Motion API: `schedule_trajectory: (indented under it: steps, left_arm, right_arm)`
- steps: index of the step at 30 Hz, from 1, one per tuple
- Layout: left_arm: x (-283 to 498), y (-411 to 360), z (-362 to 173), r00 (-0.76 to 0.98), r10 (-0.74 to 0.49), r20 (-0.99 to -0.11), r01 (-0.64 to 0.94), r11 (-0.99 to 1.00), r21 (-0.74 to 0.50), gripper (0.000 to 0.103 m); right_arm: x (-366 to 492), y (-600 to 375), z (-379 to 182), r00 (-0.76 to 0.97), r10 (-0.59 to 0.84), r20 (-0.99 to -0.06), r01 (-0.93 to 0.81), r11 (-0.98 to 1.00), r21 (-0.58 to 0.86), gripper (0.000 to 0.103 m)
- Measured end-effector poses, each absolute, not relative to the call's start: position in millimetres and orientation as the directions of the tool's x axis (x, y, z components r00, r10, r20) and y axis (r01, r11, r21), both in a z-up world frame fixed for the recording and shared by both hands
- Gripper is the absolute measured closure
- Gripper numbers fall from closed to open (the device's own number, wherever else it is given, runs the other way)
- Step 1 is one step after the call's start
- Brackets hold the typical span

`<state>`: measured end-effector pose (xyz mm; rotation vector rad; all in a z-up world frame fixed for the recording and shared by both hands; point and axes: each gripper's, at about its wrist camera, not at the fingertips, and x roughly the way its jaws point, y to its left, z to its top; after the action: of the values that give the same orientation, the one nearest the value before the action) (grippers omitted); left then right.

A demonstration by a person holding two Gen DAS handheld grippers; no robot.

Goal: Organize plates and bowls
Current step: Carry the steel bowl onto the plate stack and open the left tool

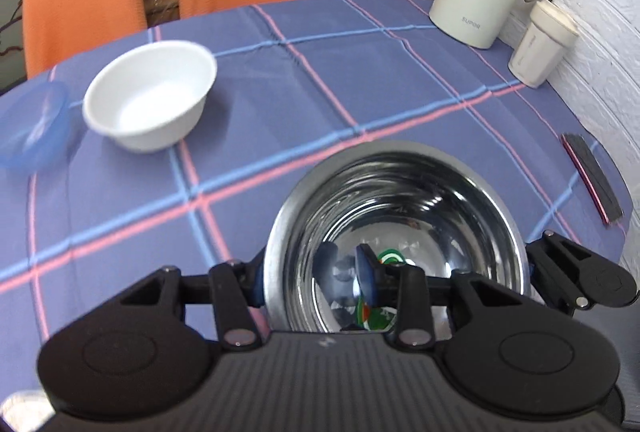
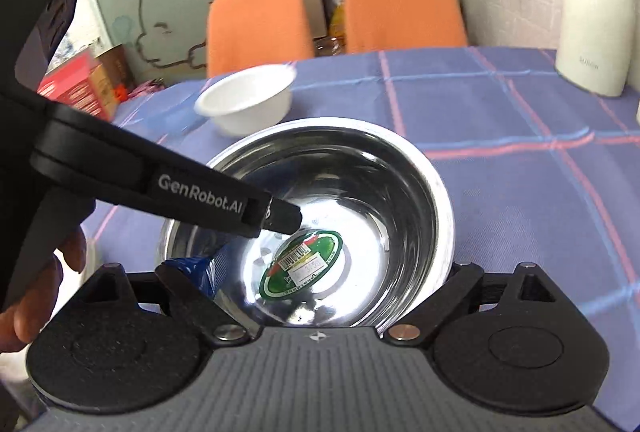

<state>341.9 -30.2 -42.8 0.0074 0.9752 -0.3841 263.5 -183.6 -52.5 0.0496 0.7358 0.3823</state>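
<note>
While the round stainless steel bowl sits on the near table, the left gripper pinches its left rim, jaws nearly closed. The right gripper straddles it wide open, gripping nothing. A one-sided grip may tilt it into the far-left white plastic bowl.

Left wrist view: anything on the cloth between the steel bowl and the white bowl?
Nothing. In the left wrist view, only bare plaid tablecloth lies between the steel bowl and the white bowl; the right wrist view shows nothing there either.
</note>
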Motion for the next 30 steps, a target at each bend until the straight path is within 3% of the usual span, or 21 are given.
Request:
schedule_trajectory:
  steps: [16, 18, 19, 30]
  left_arm:
    - [299.3, -16.6, -64.1, 0.505, -0.309, -0.806, 0.295, 0.939, -0.175, 0.067]
    - [298.9, -16.7, -64.7, 0.514, -0.311, -0.799, 0.294, 0.939, -0.176, 0.047]
    - [298.6, -16.0, -63.4, 0.523, -0.315, -0.792, 0.290, 0.940, -0.182, 0.030]
    - [272.1, 26.7, -33.9, 0.633, -0.304, -0.712, 0.212, 0.953, -0.218, 0.027]
  right_arm:
    - [230.1, -169.0, -66.0, 0.637, 0.376, -0.673, -0.347, 0.919, 0.185, 0.022]
    - [230.1, -172.0, -65.7, 0.632, 0.389, -0.670, -0.347, 0.915, 0.203, 0.023]
    - [229.6, -175.1, -65.2, 0.628, 0.396, -0.670, -0.343, 0.914, 0.218, 0.023]
    - [197.5, -255.0, -56.2, 0.730, 0.369, -0.576, -0.135, 0.903, 0.407, 0.023]
